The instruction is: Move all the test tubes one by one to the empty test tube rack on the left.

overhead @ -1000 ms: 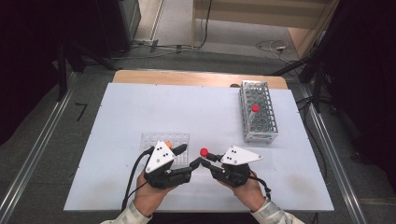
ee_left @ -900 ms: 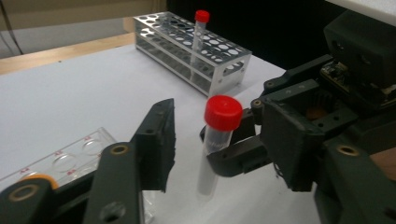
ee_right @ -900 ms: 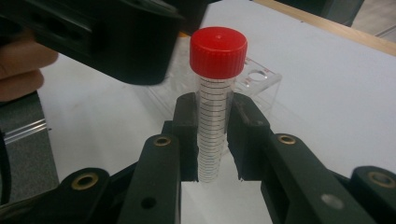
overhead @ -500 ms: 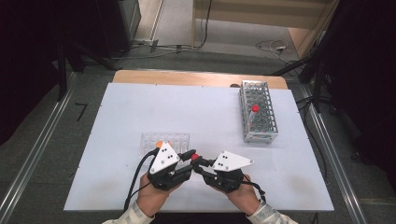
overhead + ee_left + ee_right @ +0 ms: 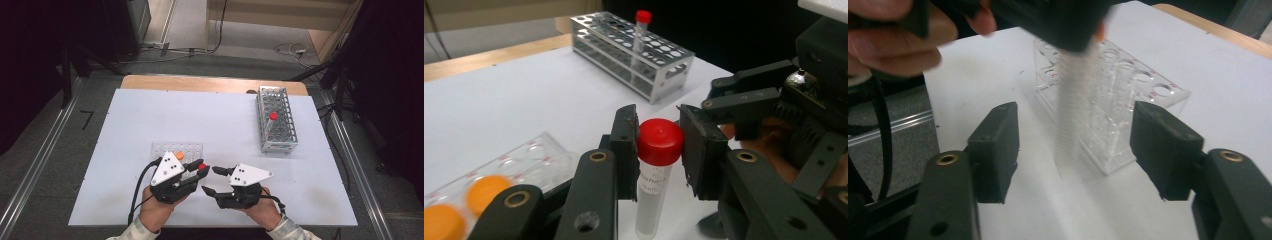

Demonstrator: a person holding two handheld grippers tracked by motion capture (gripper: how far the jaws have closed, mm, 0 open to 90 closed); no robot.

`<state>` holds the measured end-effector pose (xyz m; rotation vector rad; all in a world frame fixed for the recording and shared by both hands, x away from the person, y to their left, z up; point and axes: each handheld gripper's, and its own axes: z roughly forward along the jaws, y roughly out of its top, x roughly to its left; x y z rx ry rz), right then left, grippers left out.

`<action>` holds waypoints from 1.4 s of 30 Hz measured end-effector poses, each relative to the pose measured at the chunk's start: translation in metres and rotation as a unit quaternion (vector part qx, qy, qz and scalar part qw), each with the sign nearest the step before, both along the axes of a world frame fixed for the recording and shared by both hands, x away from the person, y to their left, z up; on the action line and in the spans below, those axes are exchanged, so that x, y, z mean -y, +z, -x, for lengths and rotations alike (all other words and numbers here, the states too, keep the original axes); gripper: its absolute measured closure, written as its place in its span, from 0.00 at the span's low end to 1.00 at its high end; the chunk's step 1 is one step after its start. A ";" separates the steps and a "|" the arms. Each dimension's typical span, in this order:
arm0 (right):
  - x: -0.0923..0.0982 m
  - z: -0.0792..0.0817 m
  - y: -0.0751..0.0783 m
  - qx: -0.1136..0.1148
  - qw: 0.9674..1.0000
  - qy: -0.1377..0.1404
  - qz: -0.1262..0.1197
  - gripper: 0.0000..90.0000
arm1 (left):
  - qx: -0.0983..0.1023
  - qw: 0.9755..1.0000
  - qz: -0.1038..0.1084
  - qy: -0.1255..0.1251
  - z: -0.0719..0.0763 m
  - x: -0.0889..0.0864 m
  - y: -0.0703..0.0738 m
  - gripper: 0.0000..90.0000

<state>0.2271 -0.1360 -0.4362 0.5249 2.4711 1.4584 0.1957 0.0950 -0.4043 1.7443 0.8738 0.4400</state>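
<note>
White tabletop (image 5: pixel 150 115), metal rack (image 5: pixel 277 120) far right. My left gripper (image 5: pixel 657 145) clamps the red-capped tube (image 5: pixel 659 142) upright beside the clear rack (image 5: pixel 177 150); my right gripper (image 5: pixel 209 181) jaws just opened, empty.

The tube (image 5: pixel 653 192) is translucent frosted plastic with printed lettering, topped by a smooth, slightly glossy red plastic cap (image 5: pixel 660 141). The left gripper (image 5: pixel 658 150) has matt black plastic jaws with brass-coloured rivets, and its pads (image 5: pixel 626 150) look rubbery and scuffed at the edges. The metal rack (image 5: pixel 276 119) is bright brushed aluminium with punched holes. The clear rack (image 5: pixel 1108 100) is glossy transparent acrylic. The table (image 5: pixel 140 120) has a smooth, matt white top with a bare, pale wooden edge at the far side. The plate on the right gripper (image 5: pixel 209 180) is matt white plastic.
</note>
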 end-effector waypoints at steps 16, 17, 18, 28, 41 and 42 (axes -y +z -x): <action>0.047 -0.019 0.005 0.005 0.997 -0.080 -0.014 0.36 | 0.021 0.996 0.008 0.083 0.006 -0.056 0.031 0.78; 0.049 -0.020 0.005 0.006 0.996 -0.083 -0.014 0.36 | 0.023 0.996 0.007 0.088 0.006 -0.059 0.032 0.78; 0.051 -0.021 0.005 0.006 0.996 -0.086 -0.014 0.36 | 0.025 0.995 0.003 0.096 0.006 -0.061 0.033 0.78; 0.058 -0.025 0.004 0.005 0.995 -0.101 -0.014 0.36 | 0.034 0.990 -0.016 0.138 -0.004 -0.071 0.027 0.77; 0.058 -0.026 0.001 0.004 0.994 -0.107 -0.010 0.38 | 0.024 0.988 -0.017 0.152 -0.016 -0.072 0.008 0.77; 0.058 -0.026 0.001 0.004 0.994 -0.107 -0.010 0.38 | 0.021 0.988 -0.021 0.151 -0.017 -0.071 0.006 0.77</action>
